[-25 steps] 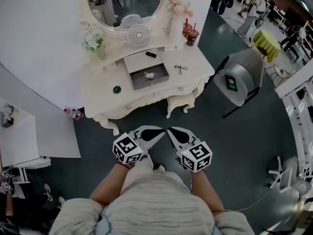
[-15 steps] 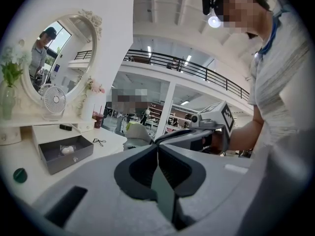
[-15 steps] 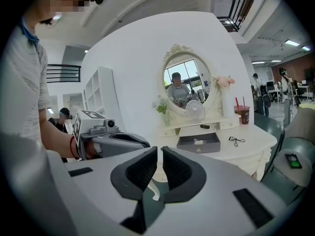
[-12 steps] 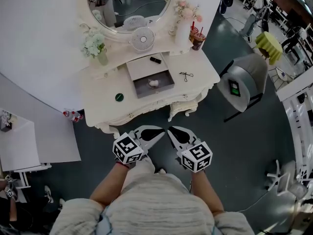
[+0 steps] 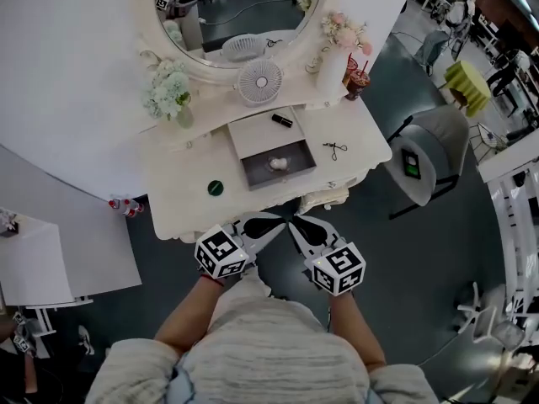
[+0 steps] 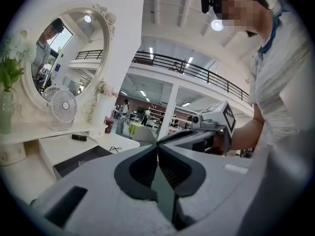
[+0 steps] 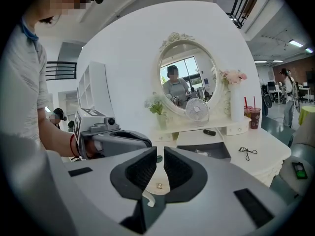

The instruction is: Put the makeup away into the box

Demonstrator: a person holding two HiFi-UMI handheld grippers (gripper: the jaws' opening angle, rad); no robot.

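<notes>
An open grey box (image 5: 253,140) with a small white item inside sits mid-top on the white vanity table (image 5: 181,196). Around it lie a black lipstick (image 5: 282,120), a black eyelash curler (image 5: 335,150) and a round green compact (image 5: 216,188). My left gripper (image 5: 278,224) and right gripper (image 5: 293,224) are side by side just short of the table's front edge, both shut and empty. The right gripper view shows the box (image 7: 209,151), the lipstick (image 7: 209,132) and the curler (image 7: 247,152) beyond my right gripper (image 7: 160,151). My left gripper (image 6: 157,144) points past the table's right end.
A small fan (image 5: 259,81), a round mirror (image 5: 236,11), a vase of flowers (image 5: 171,91) on the left, pink flowers (image 5: 344,32) and a drink cup (image 5: 360,78) line the back of the table. A grey chair (image 5: 421,162) stands to the right.
The vanity table has drawn nearer to both grippers, which now reach its front edge. Both grippers stay shut and side by side.
</notes>
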